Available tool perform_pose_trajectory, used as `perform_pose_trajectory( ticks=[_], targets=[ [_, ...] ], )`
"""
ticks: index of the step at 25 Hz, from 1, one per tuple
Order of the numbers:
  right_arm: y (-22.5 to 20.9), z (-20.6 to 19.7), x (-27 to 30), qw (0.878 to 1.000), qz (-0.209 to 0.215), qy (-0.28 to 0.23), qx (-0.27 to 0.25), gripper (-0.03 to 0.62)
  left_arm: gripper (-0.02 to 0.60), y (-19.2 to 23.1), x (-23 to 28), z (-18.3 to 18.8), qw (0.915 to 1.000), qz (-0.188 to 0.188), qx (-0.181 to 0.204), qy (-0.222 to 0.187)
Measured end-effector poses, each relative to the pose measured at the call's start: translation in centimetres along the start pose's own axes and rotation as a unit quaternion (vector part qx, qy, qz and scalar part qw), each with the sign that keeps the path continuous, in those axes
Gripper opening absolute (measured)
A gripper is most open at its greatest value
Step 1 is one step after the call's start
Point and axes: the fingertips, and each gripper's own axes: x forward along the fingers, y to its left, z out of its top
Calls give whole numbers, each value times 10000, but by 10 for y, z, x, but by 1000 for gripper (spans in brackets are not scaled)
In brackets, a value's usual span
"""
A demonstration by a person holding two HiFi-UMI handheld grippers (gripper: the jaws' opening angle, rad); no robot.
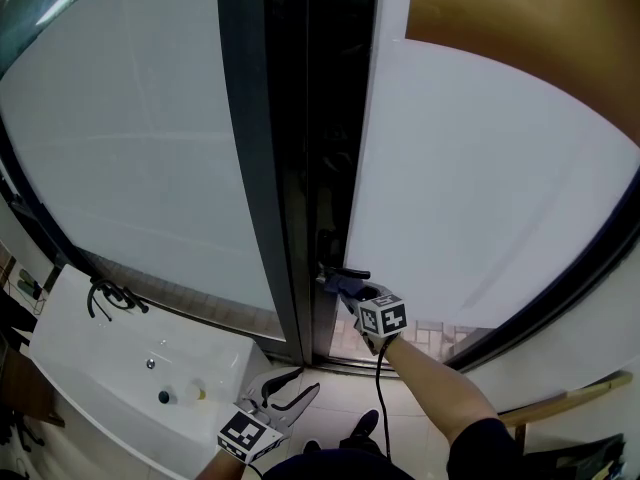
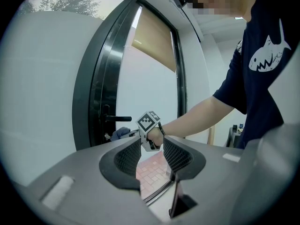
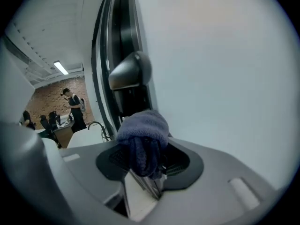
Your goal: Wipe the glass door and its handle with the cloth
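The left gripper [image 1: 288, 388] hangs low by the body, jaws apart and empty, well away from the door; the right gripper [image 3: 147, 158], plainly the nearer to the work, is clamped on a bunched blue cloth [image 3: 143, 130] at the door's edge; the handle [image 3: 130, 71] sits just above and ahead of the cloth, its lever lying level; beyond it the glass door [image 3: 215, 55] spreads away to the right.

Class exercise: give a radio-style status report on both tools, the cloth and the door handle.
Right tool shut on blue cloth, just below black door handle. Left tool open, empty, held low. Nothing in the way.
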Motion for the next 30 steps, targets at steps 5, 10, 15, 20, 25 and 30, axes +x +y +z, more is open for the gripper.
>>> perform_pose_trajectory(
  ticks=[5,10,15,20,25,30],
  targets=[
    [37,-35,21,9971,471,499,314,164,146,0,-3,-2,10000,6,-34,-24],
    [41,-40,48,9949,512,704,520,164,146,7,-8,-4,9999,124,-62,-4],
    [32,-25,66,9953,464,789,320,164,146,13,-14,-8,9992,321,-159,160],
    [27,-21,65,9950,573,698,419,164,146,18,-15,-14,9993,318,-157,92],
    [13,-15,50,9964,424,542,488,164,146,14,-10,-12,9996,231,-146,110],
    [-14,-4,25,9972,61,250,703,164,146,7,-5,-4,9999,116,-85,19]
  ],
)
